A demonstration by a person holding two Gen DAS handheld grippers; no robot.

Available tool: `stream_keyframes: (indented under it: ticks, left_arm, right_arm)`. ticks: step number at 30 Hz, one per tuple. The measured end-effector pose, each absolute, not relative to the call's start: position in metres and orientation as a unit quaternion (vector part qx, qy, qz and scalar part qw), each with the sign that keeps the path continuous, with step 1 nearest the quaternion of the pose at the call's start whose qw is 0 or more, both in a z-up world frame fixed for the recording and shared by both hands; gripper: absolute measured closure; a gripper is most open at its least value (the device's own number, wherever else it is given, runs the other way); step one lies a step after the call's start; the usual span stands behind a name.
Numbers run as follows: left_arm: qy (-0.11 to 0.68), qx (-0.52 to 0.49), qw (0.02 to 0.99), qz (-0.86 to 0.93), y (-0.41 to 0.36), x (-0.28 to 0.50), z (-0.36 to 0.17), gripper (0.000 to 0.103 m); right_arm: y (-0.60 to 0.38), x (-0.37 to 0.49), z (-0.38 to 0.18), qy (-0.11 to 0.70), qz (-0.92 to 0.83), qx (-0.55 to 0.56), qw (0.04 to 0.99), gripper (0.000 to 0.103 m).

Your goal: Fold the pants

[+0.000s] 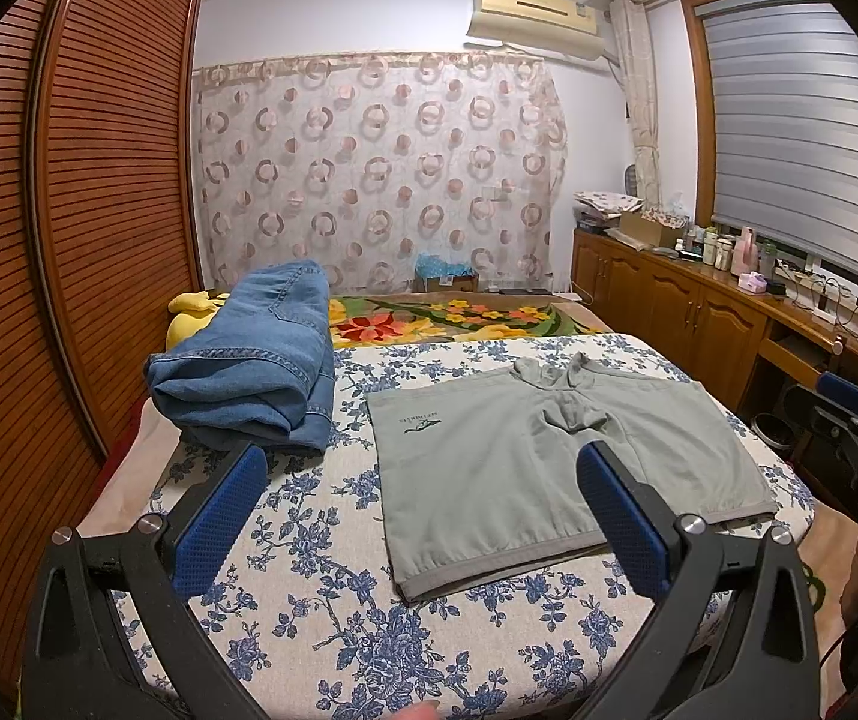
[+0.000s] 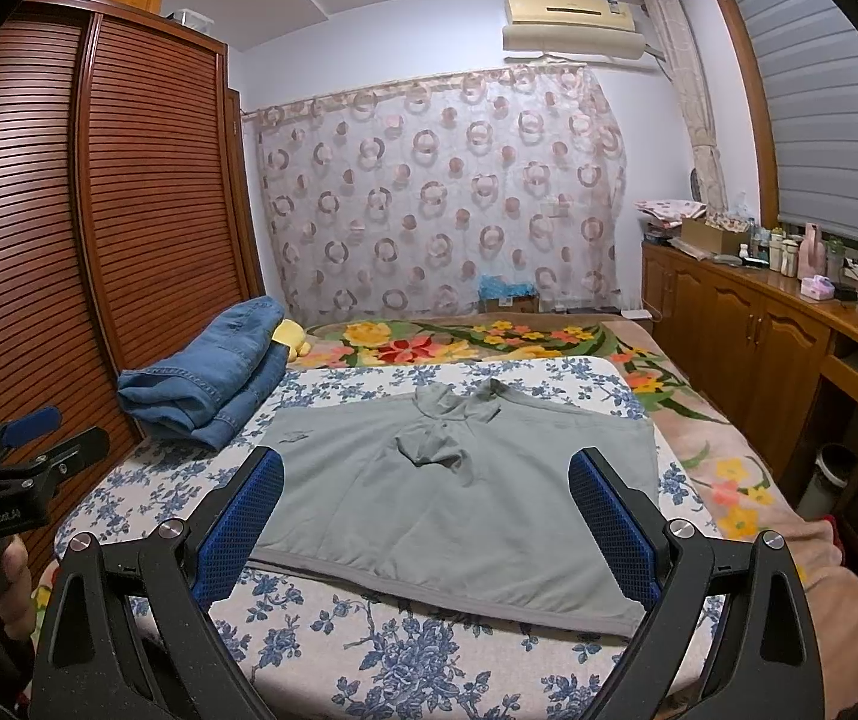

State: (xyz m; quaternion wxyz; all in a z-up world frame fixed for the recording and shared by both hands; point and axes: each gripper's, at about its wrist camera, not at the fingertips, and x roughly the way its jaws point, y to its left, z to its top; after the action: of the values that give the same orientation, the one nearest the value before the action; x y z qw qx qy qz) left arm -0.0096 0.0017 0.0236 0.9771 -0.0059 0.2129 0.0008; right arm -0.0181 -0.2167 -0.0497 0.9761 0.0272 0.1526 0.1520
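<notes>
Grey-green pants (image 1: pixel 525 468) lie spread flat on the blue-flowered bed cover (image 1: pixel 321 630), the hems toward me and a bunched drawstring at the far middle. They also show in the right wrist view (image 2: pixel 459 498). My left gripper (image 1: pixel 423 498) is open and empty, held above the near left part of the pants. My right gripper (image 2: pixel 426 504) is open and empty, held above the near edge of the pants. The right gripper shows at the right edge of the left wrist view (image 1: pixel 849 420), and the left gripper at the left edge of the right wrist view (image 2: pixel 27 438).
Folded blue jeans (image 1: pixel 249 360) are stacked at the bed's left side, with a yellow plush toy (image 1: pixel 189 315) behind them. A louvred wooden wardrobe (image 1: pixel 69 240) runs close along the left. A wooden cabinet (image 1: pixel 699 300) with bottles stands at the right. A flowered blanket (image 1: pixel 459 318) covers the far bed.
</notes>
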Motion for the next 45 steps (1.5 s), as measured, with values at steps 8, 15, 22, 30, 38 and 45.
stream_keyframes:
  ticks: [8, 15, 22, 30, 38, 45]
  left_arm:
    - [0.212, -0.006, 0.977, 0.001, 0.002, -0.01, 0.022, 0.0]
    - [0.211, -0.006, 0.977, 0.001, 0.001, -0.01, 0.021, 0.0]
    - [0.211, -0.005, 0.977, 0.001, 0.001, -0.01, 0.021, 0.0]
    - [0.228, -0.009, 0.974, -0.002, 0.002, -0.007, 0.009, 0.0]
    - [0.27, -0.015, 0.963, -0.008, 0.009, 0.008, -0.017, 0.0]
    - [0.291, -0.015, 0.956, -0.005, 0.013, 0.019, -0.036, 0.0]
  right_arm:
    - [-0.217, -0.017, -0.05, 0.151, 0.154, 0.028, 0.976, 0.006]
    - [-0.217, -0.015, -0.051, 0.152, 0.156, 0.028, 0.976, 0.006]
    - [-0.217, -0.015, -0.051, 0.152, 0.156, 0.028, 0.976, 0.006]
    - [-0.217, -0.014, -0.053, 0.159, 0.159, 0.025, 0.974, 0.006]
    - [-0.223, -0.003, -0.063, 0.183, 0.156, 0.018, 0.97, 0.006]
    - [-0.227, 0.003, -0.065, 0.198, 0.145, 0.017, 0.969, 0.006]
